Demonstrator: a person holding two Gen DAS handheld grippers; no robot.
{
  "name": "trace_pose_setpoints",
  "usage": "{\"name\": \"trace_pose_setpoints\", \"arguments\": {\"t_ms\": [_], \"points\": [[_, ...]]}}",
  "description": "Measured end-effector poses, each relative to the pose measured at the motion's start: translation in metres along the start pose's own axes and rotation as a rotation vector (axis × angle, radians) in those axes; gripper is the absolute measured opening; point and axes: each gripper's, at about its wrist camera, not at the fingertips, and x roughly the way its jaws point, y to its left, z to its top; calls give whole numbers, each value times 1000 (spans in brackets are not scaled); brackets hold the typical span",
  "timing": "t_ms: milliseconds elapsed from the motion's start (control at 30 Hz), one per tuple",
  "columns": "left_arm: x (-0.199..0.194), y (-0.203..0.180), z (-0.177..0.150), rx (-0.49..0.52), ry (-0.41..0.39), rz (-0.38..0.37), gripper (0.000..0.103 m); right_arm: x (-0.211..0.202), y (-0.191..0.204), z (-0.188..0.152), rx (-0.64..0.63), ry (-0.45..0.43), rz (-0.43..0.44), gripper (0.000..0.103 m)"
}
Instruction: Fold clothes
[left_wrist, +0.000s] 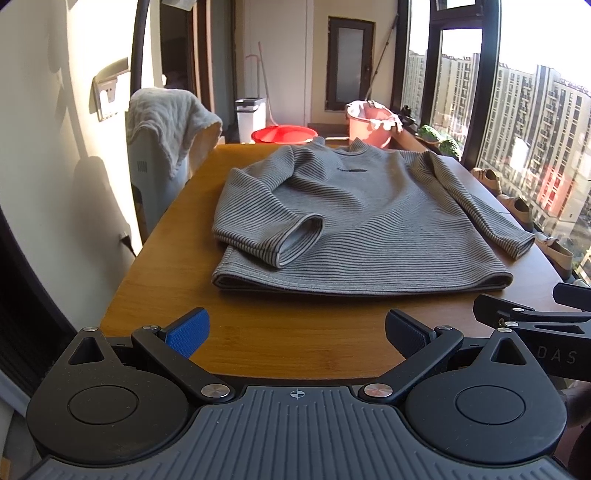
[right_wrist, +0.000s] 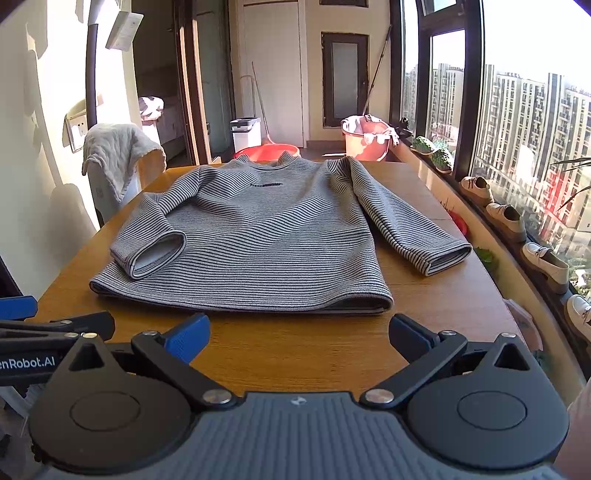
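A grey striped sweater (left_wrist: 354, 218) lies flat, front up, on the wooden table (left_wrist: 258, 332), collar at the far end. Its left sleeve (left_wrist: 273, 236) is folded across the body; its right sleeve (left_wrist: 480, 214) lies straight along the right side. It also shows in the right wrist view (right_wrist: 258, 236). My left gripper (left_wrist: 297, 332) is open and empty above the near table edge, short of the hem. My right gripper (right_wrist: 299, 338) is open and empty, also short of the hem, beside the left one. The right gripper's arm shows at the right of the left wrist view (left_wrist: 535, 317).
A chair draped with a white towel (left_wrist: 166, 122) stands at the table's left. A red basin (left_wrist: 284, 133), pink bucket (left_wrist: 369, 123) and white bin (left_wrist: 251, 116) sit beyond the far end. Shoes (right_wrist: 543, 258) and plants line the window sill at right.
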Motion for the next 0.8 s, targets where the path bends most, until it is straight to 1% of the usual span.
{"name": "trace_pose_setpoints", "arguments": {"t_ms": [800], "points": [[1, 4, -3, -17, 12, 8, 103, -2, 0, -2, -11, 2, 12, 103]]}}
